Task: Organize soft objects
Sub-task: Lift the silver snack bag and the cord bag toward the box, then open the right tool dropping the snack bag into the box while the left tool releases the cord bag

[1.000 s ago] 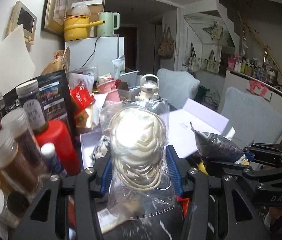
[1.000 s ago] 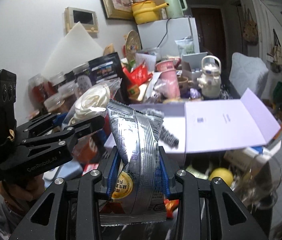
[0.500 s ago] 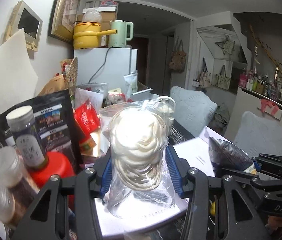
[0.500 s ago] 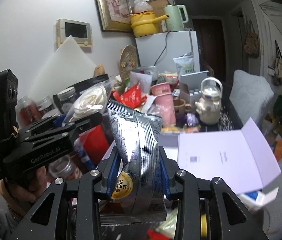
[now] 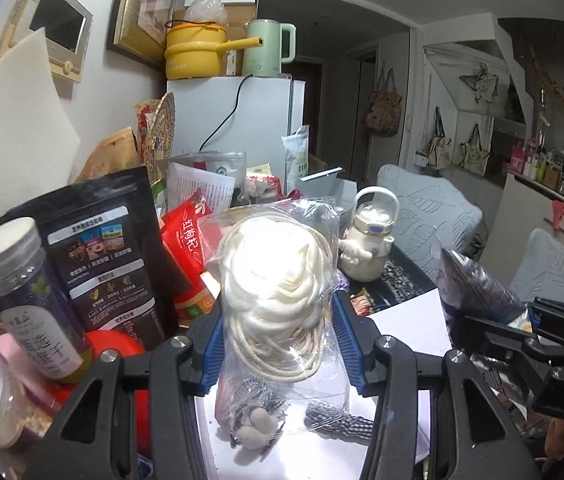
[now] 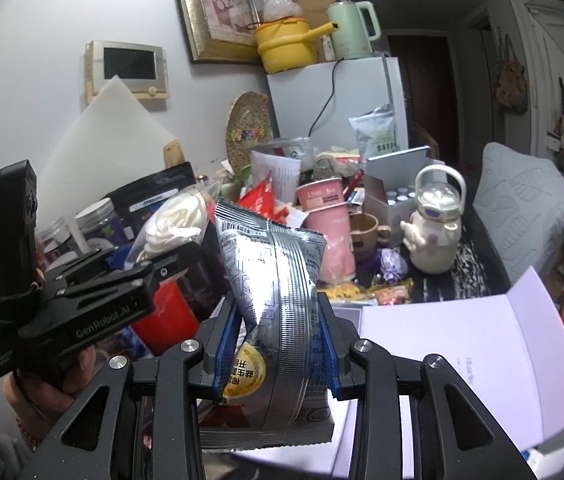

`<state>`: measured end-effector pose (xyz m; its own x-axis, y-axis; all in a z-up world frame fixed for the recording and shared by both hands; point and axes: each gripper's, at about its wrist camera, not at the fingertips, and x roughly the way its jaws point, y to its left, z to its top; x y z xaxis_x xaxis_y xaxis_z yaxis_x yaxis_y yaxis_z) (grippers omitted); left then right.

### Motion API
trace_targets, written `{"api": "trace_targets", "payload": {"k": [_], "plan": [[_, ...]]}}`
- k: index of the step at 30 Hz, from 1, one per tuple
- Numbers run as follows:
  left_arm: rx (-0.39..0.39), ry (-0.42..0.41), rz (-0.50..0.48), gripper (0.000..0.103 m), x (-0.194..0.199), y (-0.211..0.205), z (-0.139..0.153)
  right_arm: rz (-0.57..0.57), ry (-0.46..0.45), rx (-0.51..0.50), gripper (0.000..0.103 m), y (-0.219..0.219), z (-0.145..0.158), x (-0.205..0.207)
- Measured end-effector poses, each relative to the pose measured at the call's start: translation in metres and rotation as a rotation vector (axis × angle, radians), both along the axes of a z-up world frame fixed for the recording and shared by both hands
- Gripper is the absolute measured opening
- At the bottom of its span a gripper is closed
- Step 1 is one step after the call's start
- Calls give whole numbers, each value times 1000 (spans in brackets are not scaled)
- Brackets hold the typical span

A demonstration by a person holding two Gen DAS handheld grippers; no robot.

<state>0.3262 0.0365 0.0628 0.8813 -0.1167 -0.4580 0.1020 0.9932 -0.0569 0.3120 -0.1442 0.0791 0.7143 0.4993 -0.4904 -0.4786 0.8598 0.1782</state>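
Progress looks like mid-carry to me: both soft items are lifted, neither is put down anywhere yet. My left gripper (image 5: 277,344) is clamped on a clear bag of cream cord (image 5: 275,280), blue pads pressed into the plastic on either side, the bag standing upright between them. My right gripper (image 6: 277,344) is closed on a silver snack packet (image 6: 275,292), which is pinched at its waist and twists slightly above the pads.

Below and ahead of both grippers lies a pale open box (image 6: 454,340) with its flap raised to the right; directly under the left gripper I can see a checked cloth (image 5: 334,420) and some small pale bits on its white floor. I judge that box to be the likely destination, though I cannot confirm it.

Left of the left gripper stand jars and a black pouch (image 5: 109,264); beyond both sit a white astronaut kettle (image 6: 434,232) and a pink cup (image 6: 328,232) among heavy clutter.

Still to do, as I read it: lower each item, release, then go back for whatever soft things remain in the pile.
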Motion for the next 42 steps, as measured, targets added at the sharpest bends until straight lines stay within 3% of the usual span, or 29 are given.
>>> {"api": "trace_targets", "payload": {"k": [16, 25, 42], "plan": [[41, 94, -2, 48, 36, -10, -36, -26, 97, -24, 36, 1, -38, 52], [90, 180, -16, 48, 54, -23, -64, -16, 173, -62, 36, 8, -62, 68], [97, 376, 46, 48, 89, -11, -112, -32, 280, -88, 36, 18, -101, 93]]}}
